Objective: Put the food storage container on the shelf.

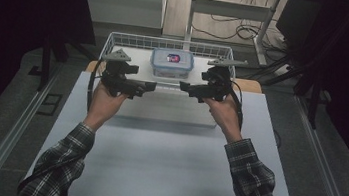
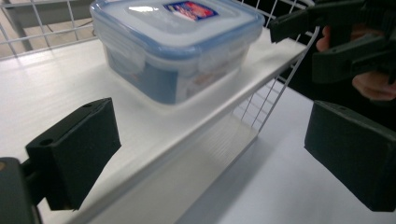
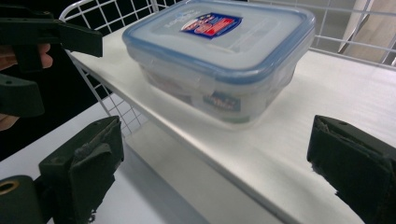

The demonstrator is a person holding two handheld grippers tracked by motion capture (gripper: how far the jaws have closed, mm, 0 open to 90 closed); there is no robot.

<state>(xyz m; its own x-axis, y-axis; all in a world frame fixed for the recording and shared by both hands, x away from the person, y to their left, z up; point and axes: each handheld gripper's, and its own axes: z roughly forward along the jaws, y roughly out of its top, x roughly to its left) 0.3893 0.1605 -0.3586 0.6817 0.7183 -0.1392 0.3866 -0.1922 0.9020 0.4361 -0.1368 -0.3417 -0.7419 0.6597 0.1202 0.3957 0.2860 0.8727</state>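
The high view looks forward and down from above the person's side of the worktop [image 1: 164, 167]. Each hand-held gripper camera sits close and low, aimed inward from opposite sides. All three views share the lidded container [image 1: 172, 62] [image 2: 177, 46] [image 3: 219, 56] on its white shelf [image 2: 56, 84].

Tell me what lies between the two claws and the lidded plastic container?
In both gripper views, only bare white shelf lies between each open claw, left claw and right claw, and the plastic container.
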